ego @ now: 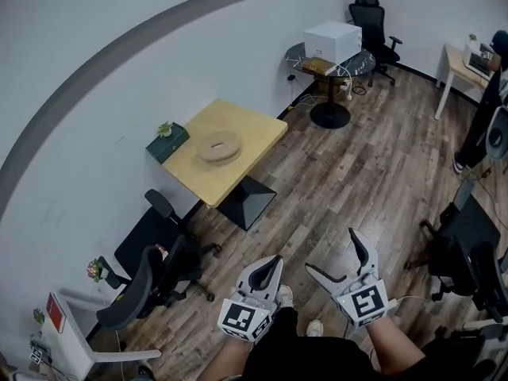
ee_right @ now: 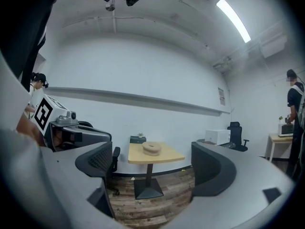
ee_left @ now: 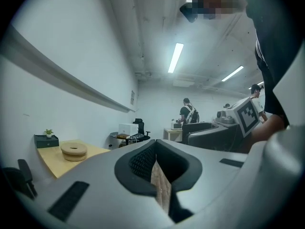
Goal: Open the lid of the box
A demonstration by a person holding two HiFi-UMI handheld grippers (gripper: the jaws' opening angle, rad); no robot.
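Wooden and round, the box (ego: 219, 145) sits on the table (ego: 254, 133), far from both grippers; its lid line is hard to make out. The left gripper (ego: 274, 262) has its jaws pressed together on nothing. The right gripper (ego: 332, 249) is spread wide and empty. Both forearms are cut off at the near edge.

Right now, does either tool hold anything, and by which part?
Nothing is held. The left tool is shut with nothing in it; the right tool is open and empty.
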